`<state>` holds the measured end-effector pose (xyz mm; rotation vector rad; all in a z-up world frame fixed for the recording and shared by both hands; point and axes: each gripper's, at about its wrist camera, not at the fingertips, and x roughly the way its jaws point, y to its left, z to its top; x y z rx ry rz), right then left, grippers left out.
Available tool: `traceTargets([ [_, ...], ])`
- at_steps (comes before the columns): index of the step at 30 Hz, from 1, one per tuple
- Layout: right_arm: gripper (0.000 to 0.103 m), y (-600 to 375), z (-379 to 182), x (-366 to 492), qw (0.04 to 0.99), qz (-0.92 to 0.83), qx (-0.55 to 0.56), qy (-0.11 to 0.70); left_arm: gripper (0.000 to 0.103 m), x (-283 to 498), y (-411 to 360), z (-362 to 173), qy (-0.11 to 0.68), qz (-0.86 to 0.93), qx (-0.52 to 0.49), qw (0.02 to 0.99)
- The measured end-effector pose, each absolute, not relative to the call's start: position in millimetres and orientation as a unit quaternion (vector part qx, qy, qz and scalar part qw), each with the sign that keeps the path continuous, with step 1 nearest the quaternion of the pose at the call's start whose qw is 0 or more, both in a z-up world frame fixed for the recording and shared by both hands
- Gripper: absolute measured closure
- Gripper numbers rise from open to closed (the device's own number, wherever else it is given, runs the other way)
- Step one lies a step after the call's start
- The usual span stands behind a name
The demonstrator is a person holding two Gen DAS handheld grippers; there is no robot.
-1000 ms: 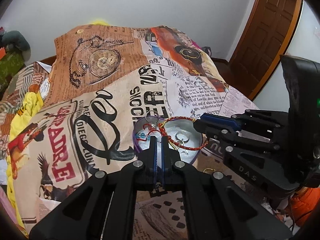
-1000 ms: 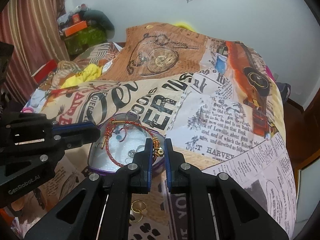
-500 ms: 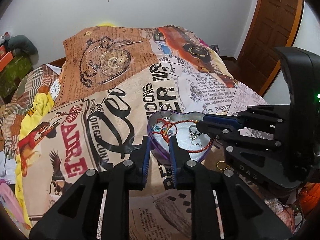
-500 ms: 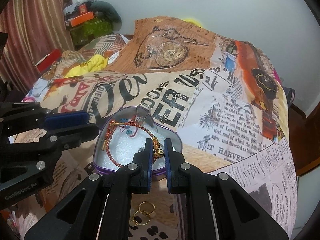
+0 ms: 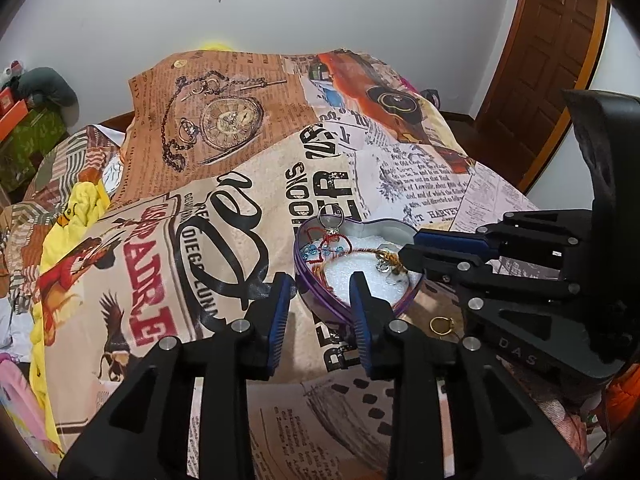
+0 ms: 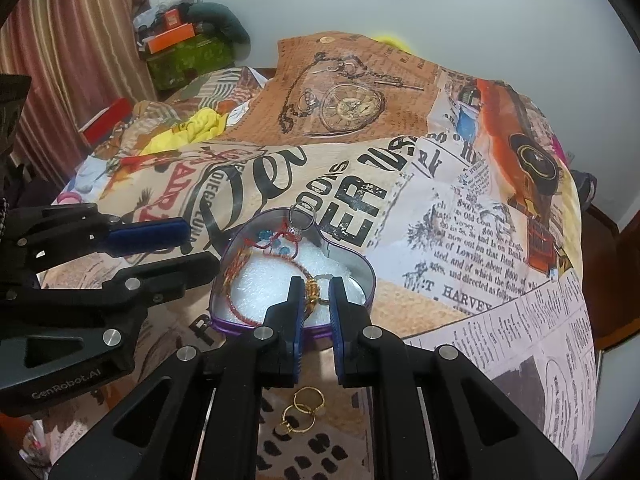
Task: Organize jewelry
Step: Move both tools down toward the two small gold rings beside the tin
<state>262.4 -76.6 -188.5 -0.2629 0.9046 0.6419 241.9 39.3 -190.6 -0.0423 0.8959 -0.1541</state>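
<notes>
A purple heart-shaped tin [image 5: 320, 298] [image 6: 370, 280] with white foam inside sits on the printed bedspread. In it lie a red-and-gold cord bracelet [image 5: 340, 249] [image 6: 240, 272], blue beads and a silver ring [image 6: 303, 216] at the far rim. My left gripper [image 5: 320, 286] is open, its jaws astride the tin's near-left rim, empty. My right gripper [image 6: 316, 294] is slightly open around the bracelet's gold clasp [image 6: 312, 294] over the tin; it looks to have let go. Gold rings [image 6: 306, 404] [image 5: 440, 324] lie on the bedspread beside the tin.
The bedspread [image 5: 240, 200] covers a bed with a rumpled yellow cloth [image 5: 84, 208] at the left. A wooden door [image 5: 548, 60] stands at the right. Boxes and clutter [image 6: 180, 48] sit against the far-left wall by a curtain.
My left gripper opened and drew back from the bracelet to the tin's rim. My right gripper lowered the bracelet into the tin and opened slightly around the clasp.
</notes>
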Motion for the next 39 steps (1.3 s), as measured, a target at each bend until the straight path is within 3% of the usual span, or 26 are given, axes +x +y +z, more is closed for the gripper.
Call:
traceTargets([
  [5, 0.079, -82, -182, 257, 0.848, 0.298, -0.124, 0.421, 0.073, 237, 38, -185, 0.432, -0.072, -0.019, 0.899],
  [22, 0.079, -125, -156, 238, 0.868, 0.272, -0.108, 0.402, 0.063, 214, 6, -164, 0.426, -0.087, 0.002, 0.9],
  [39, 0.079, -166, -169, 224, 0.868, 0.247, -0.101, 0.418, 0.063, 217, -42, -207, 0.49, -0.134, 0.009, 0.862],
])
